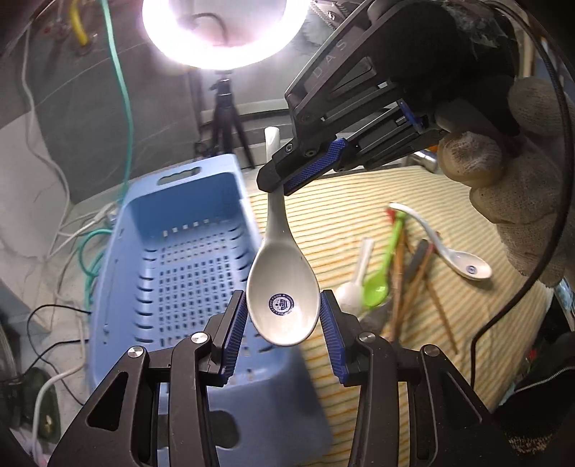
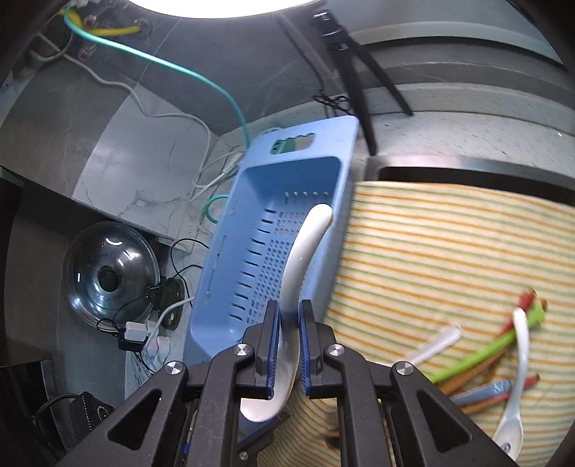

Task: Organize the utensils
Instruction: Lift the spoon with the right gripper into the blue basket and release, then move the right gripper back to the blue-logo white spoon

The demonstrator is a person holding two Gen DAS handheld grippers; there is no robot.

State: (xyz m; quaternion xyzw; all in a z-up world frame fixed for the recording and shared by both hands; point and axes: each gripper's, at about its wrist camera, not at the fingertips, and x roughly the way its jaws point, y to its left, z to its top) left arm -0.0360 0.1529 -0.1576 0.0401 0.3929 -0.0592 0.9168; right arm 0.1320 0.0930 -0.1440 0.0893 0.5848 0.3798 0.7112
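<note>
the left gripper (image 1: 284,316) has its jaws apart, and the bowl of a white spoon (image 1: 283,301) hangs between the blue pads with a thin gap showing on each side; whether either pad touches it cannot be told. that spoon's handle runs up and away from these jaws into the right gripper (image 1: 275,183), whose jaws are clamped on the handle, a gloved hand (image 1: 503,186) behind it. in the right wrist view the same spoon (image 2: 300,251) is pinched at the neck between the right gripper's (image 2: 289,345) pads, handle pointing ahead, bowl below the jaws. left of and beyond the left jaws sits one blue basket (image 1: 187,258), slotted, with nothing seen inside it; the held spoon hangs near its right rim. right of the jaws, on a striped cloth (image 1: 359,215), lies a loose pile: two more white spoons, one small (image 1: 354,283) and one with a blue mark (image 1: 463,262), one green spoon (image 1: 381,280), and several brown chopsticks (image 1: 413,287) too blurred to count. farther off stands one tripod (image 1: 224,118) under one ring light (image 1: 222,32).
</note>
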